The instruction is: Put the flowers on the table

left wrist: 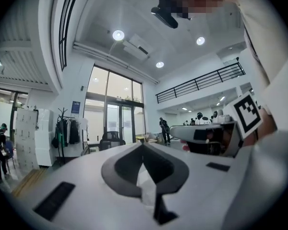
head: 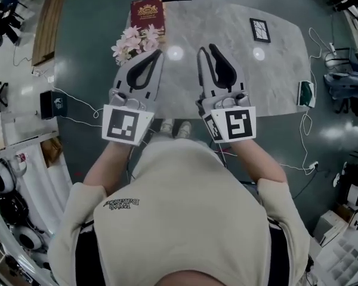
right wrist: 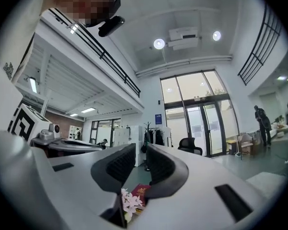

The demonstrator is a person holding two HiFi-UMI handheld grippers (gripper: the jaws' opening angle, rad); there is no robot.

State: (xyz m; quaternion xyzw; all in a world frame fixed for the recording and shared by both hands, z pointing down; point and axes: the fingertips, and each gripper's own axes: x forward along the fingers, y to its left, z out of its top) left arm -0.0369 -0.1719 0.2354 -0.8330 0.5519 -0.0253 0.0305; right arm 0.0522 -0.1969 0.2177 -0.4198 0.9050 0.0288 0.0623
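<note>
Pink flowers (head: pixel 134 42) lie at the left edge of the grey marble table (head: pixel 227 22), next to a dark red box (head: pixel 148 15). My left gripper (head: pixel 158 52) hovers just right of the flowers, its jaws shut tip to tip with nothing in them (left wrist: pixel 143 145). My right gripper (head: pixel 206 49) is held beside it over the table's near middle. Its jaws stand a narrow slit apart and are empty (right wrist: pixel 141 150). In the right gripper view the flowers (right wrist: pixel 131 201) and the red box (right wrist: pixel 142 190) show low down, below the jaws.
A small black-framed picture (head: pixel 260 30) lies on the table's far right. A green and white object (head: pixel 306 94) sits at its right edge. White cables (head: pixel 77 100) run over the floor on both sides. A wooden board (head: pixel 48 19) lies at far left.
</note>
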